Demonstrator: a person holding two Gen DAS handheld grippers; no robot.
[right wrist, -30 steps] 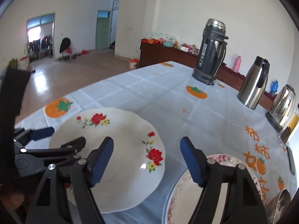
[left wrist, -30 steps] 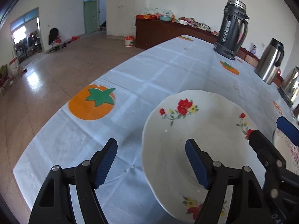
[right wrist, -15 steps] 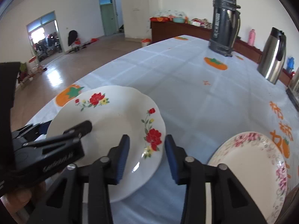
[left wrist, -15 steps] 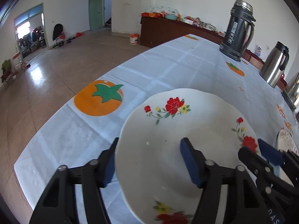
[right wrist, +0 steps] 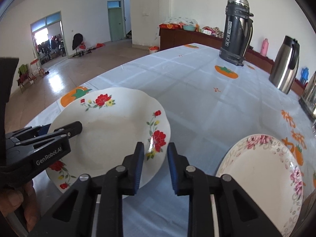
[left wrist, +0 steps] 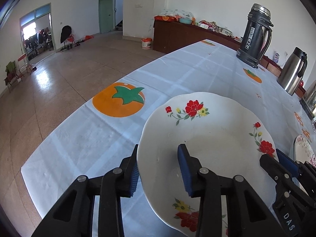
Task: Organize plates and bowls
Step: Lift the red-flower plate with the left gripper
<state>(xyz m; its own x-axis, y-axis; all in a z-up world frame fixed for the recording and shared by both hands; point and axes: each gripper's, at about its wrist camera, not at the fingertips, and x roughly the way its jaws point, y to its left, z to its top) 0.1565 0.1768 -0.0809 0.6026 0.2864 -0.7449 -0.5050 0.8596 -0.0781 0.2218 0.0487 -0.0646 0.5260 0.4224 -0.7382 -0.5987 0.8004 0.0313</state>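
A white deep plate with red flowers (left wrist: 209, 138) is held off the tablecloth by both grippers. My left gripper (left wrist: 158, 169) is shut on its left rim, one pad under and one pad inside. My right gripper (right wrist: 155, 164) is shut on its right rim (right wrist: 158, 144); it shows in the left wrist view (left wrist: 280, 164) too. The plate also shows in the right wrist view (right wrist: 110, 130), with the left gripper (right wrist: 59, 130) on its far side. A second plate with pink flowers (right wrist: 260, 175) lies on the table to the right.
The table has a pale blue cloth with orange persimmon prints (left wrist: 118, 100). A dark thermos (right wrist: 236, 31) and a steel jug (right wrist: 285, 63) stand at the far right. A kettle (right wrist: 310, 96) sits at the right edge. The table's left edge drops to the floor.
Both grippers have closed on the red-flowered plate's opposite rims. The plate has come up off the cloth.
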